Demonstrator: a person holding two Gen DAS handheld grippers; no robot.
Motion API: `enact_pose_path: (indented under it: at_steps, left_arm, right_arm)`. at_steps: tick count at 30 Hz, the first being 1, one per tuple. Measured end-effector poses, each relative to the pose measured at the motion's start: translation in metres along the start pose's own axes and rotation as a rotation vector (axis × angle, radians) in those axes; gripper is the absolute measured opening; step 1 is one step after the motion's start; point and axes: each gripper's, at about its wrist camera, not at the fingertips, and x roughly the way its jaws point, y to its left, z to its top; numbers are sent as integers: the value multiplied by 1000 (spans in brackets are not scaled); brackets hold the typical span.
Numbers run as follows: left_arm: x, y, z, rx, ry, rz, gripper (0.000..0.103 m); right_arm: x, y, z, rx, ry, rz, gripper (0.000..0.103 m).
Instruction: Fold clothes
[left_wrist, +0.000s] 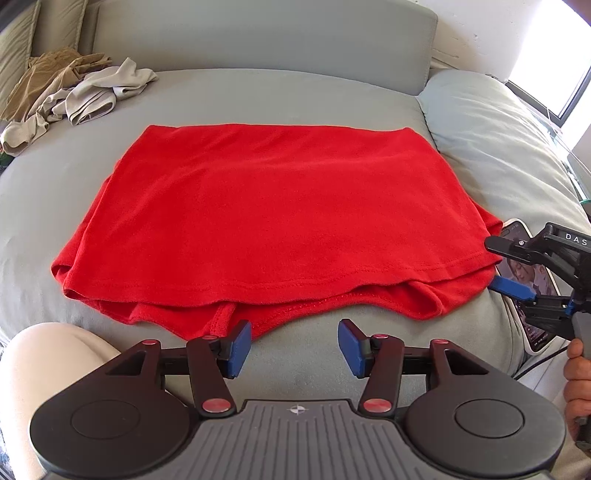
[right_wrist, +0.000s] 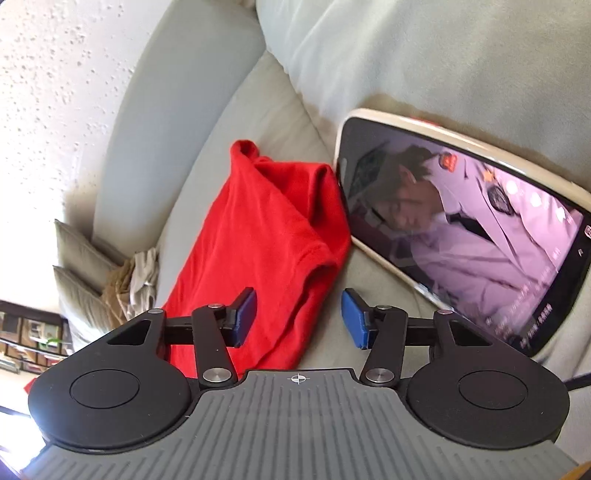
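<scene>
A red garment (left_wrist: 273, 221) lies folded flat on the grey sofa seat (left_wrist: 288, 99), its hemmed edge towards me. My left gripper (left_wrist: 294, 347) hovers just short of that near edge, open, with only bare sofa fabric between its blue pads (left_wrist: 236, 347). My right gripper (left_wrist: 493, 265) comes in from the right at the garment's near right corner. In the right wrist view it (right_wrist: 299, 317) is open, and the red garment (right_wrist: 266, 240) lies under and beyond its left finger, with neither pad pressing on it.
A lit phone (right_wrist: 461, 229) leans on the sofa right beside the garment's corner. A heap of beige and tan clothes (left_wrist: 74, 92) sits at the back left. A grey cushion (left_wrist: 498, 140) rises at the right. A person's knee (left_wrist: 48, 369) and hand (left_wrist: 578, 376) are near.
</scene>
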Motion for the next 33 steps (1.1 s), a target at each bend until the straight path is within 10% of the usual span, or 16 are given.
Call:
enact_pose_path:
  at_steps: [8,18,27,33]
  left_arm:
    - [1,4,0,-13,2,4,50]
    - [-8,18,-1,-53,-29,-5,50]
    - [-47,96,8,-260,-163,55,50]
    - [-77,163,0,-438,-251,147,52]
  right_arm:
    - [26,0,6,-10,-73,61,51]
    - [35,14,15,-54,-108,4,14]
    - [30,158,-11,-614,-151,-308,11]
    - [68,273,-95,-1054,-142,-342,7]
